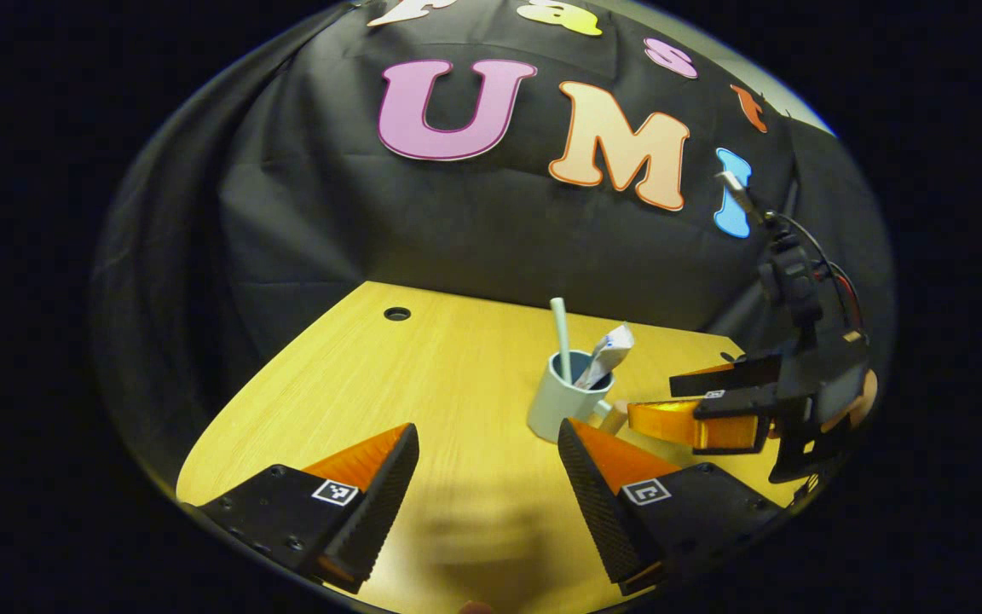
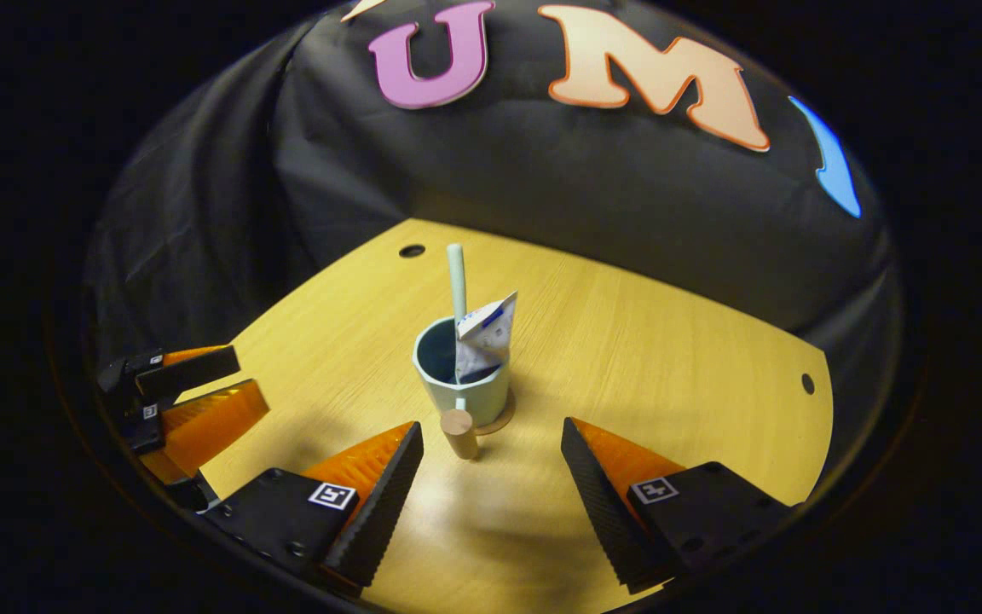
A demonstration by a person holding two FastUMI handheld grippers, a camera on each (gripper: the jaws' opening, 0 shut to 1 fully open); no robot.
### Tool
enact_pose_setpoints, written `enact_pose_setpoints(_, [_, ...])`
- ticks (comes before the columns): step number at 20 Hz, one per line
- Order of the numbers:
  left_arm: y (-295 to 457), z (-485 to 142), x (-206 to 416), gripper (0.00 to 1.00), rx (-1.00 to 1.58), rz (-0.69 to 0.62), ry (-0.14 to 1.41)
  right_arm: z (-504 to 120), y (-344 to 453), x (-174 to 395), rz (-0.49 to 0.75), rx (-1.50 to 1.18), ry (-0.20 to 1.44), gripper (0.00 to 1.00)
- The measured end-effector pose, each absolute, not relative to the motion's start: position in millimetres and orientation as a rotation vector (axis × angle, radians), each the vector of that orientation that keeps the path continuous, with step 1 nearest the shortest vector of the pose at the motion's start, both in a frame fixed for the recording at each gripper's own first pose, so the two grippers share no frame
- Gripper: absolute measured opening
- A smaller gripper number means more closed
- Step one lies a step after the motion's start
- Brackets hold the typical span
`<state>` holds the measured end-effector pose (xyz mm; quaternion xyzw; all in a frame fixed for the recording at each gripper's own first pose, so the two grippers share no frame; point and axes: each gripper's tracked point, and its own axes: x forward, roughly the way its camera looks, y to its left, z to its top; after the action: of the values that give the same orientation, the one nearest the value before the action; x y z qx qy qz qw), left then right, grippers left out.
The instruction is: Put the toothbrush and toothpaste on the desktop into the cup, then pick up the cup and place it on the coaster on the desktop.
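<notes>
**On coaster: cup loaded, both grippers empty and spread wide**

Across both views runs the wooden desktop (image 2: pixel 644 341), light grain, two small round holes near its back edge in the right gripper view, black cloth wall behind it.

Left gripper (image 1: pixel 488 448) in its own view: fingers spread wide, nothing between them, bare desktop in the gap. It sits back from the cup, cup up and to the right of its right finger. Also seen at far left of the right gripper view, well apart from the cup.

Right gripper (image 2: pixel 492 439) in its own view: fingers spread wide, holding nothing, cup straight ahead, handle knob just past the gap. In the left gripper view it comes in from the right, fingers pointing at the cup handle, near it; contact cannot be told. A bit of hand shows behind it.

Cup (image 2: pixel 462 379), pale blue-green, upright, middle of the desktop. Short wooden knob handle (image 2: pixel 459 432) faces the right gripper.

Coaster (image 2: pixel 501 421), round, wood-toned, under the cup; just an edge peeks out at the base.

Toothpaste (image 2: pixel 484 337), white crimped tube, standing in the cup, leaning on the rim.

Toothbrush (image 2: pixel 456 286), pale stick, upright in the cup, rising above the tube.
</notes>
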<state>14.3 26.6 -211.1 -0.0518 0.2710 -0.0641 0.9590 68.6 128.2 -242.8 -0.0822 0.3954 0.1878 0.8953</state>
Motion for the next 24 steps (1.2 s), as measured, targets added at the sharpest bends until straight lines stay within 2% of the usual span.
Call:
enact_pose_setpoints(7, [-62,-158,26,0.95,-0.107,-0.17,0.432,-132,26,66,0.232,-0.011,0.466,1.0])
enact_pose_setpoints(11, [-89,-130,35,0.95,-0.103,-0.171,0.359,-83,-31,63,0.137,-0.027,0.334,1.0])
enact_pose_setpoints(16, [-104,-105,44,0.95,-0.026,-0.183,0.288,-63,-56,69,0.084,-0.001,0.278,1.0])
enact_pose_setpoints(24, [-102,-90,44,0.94,-0.023,-0.192,0.25,-42,-51,68,0.089,-0.005,0.228,1.0])
